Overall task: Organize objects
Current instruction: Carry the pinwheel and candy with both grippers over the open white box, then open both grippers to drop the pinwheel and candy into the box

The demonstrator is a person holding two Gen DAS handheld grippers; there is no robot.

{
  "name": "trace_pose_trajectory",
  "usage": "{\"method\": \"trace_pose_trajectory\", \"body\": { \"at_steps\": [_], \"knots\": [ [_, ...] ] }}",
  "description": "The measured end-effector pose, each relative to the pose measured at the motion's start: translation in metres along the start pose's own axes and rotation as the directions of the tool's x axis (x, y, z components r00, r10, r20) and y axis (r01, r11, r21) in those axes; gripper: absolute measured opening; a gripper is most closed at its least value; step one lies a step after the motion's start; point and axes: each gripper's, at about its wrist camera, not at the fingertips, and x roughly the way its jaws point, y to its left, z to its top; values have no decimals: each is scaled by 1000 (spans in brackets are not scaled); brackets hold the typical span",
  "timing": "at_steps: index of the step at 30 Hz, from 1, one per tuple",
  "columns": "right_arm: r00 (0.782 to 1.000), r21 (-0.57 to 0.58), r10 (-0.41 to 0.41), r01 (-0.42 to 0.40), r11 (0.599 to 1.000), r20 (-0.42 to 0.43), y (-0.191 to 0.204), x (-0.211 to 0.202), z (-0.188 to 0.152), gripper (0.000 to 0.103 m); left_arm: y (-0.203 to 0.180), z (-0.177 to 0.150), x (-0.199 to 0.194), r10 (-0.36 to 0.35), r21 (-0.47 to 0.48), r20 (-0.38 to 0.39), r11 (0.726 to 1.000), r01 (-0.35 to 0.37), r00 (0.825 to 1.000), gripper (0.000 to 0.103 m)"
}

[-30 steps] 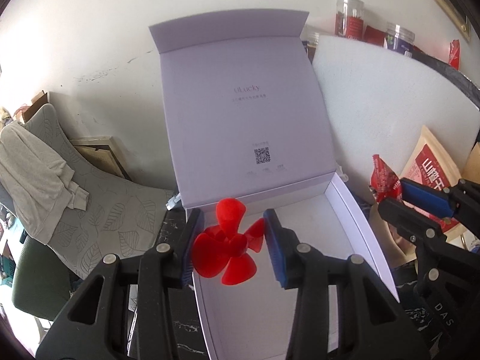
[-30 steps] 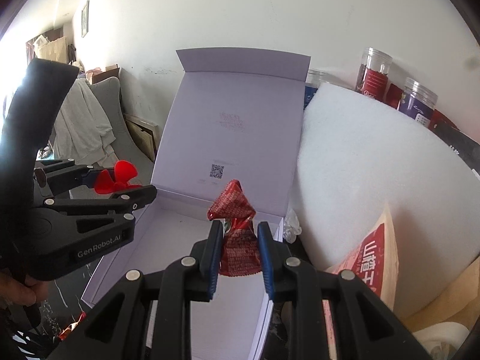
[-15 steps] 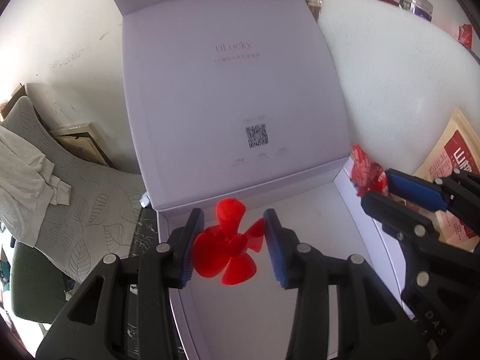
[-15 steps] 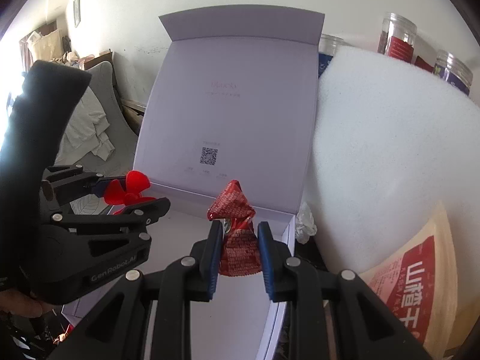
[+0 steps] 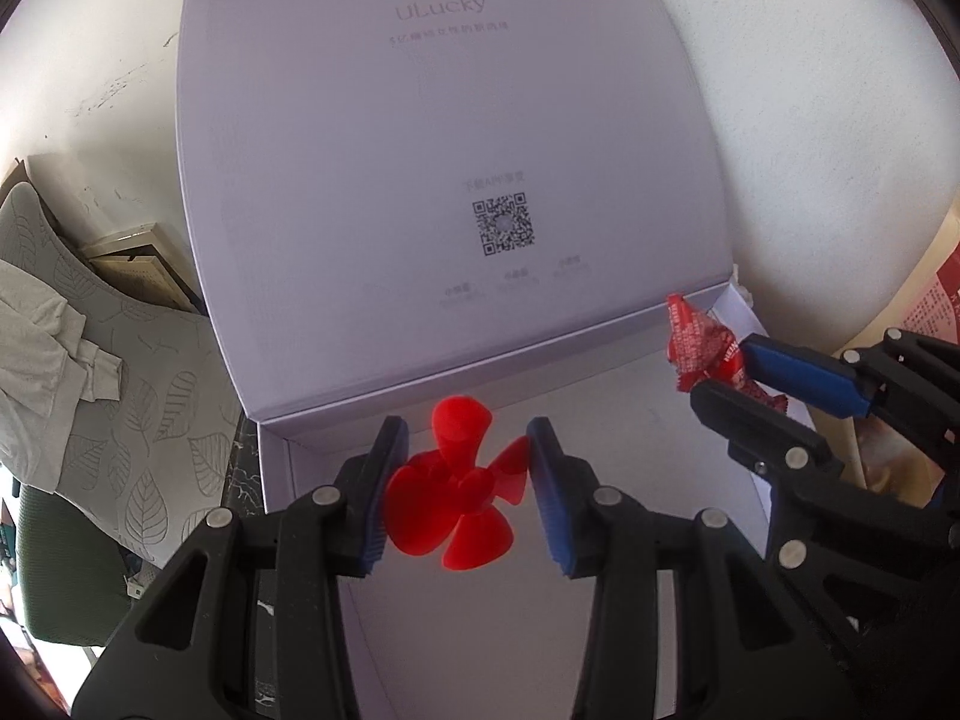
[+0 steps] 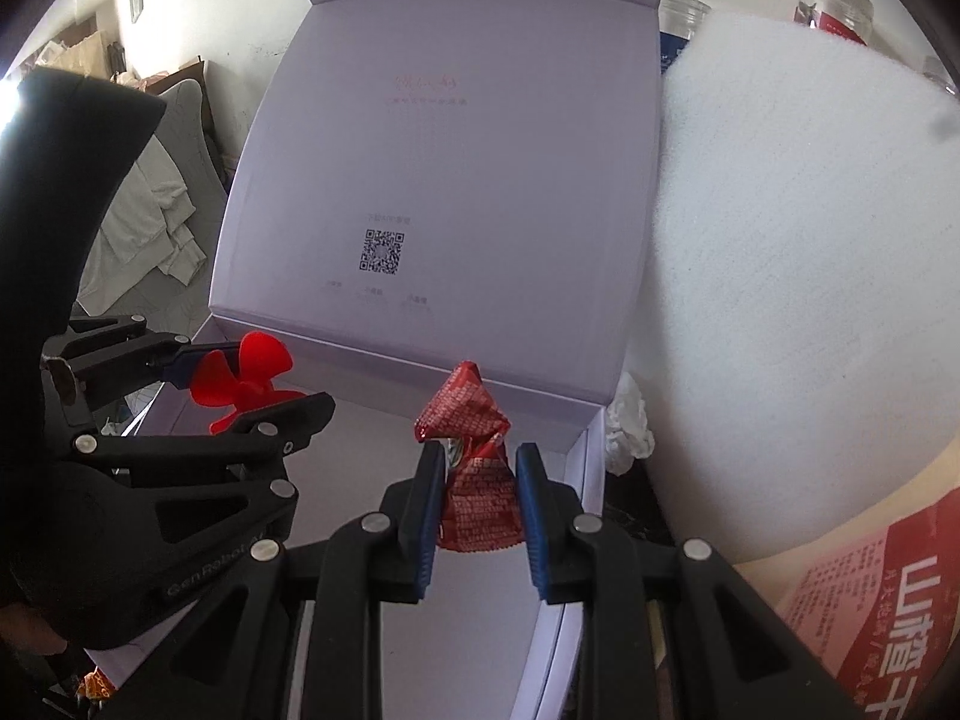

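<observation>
We hold the red propeller (image 5: pixel 459 489) in our left gripper (image 5: pixel 468 492), its jaws closed against the blades, above the near left part of the open white box (image 5: pixel 600 570). Our right gripper (image 6: pixel 477 495) has its jaws clamped on the red candy wrapper (image 6: pixel 474 468), over the box's right side, near its upright lid (image 6: pixel 456 180).
</observation>
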Motion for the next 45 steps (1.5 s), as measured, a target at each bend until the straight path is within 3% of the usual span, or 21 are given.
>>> {"method": "trace_pose_trajectory", "body": {
  "at_steps": [7,14,28,33,45],
  "knots": [
    [1000,5,-19,19,1000,-21,0,3,-5,26,6,-1,6,-6,-38,-25,999,5,1000,40],
    [999,18,-39,39,999,-22,1,-4,-11,45,11,-3,-3,13,-58,-30,998,-15,999,41],
    [996,13,-59,58,998,66,1,-59,-11,45,21,1,-70,34,-97,75,995,-27,997,47],
    [992,8,-68,68,998,104,8,-85,8,45,22,-2,-101,47,-97,122,995,-35,991,49],
    [979,-13,-81,84,996,187,20,-154,-2,48,22,-19,-168,75,-107,216,993,-53,974,58]
  ]
}}
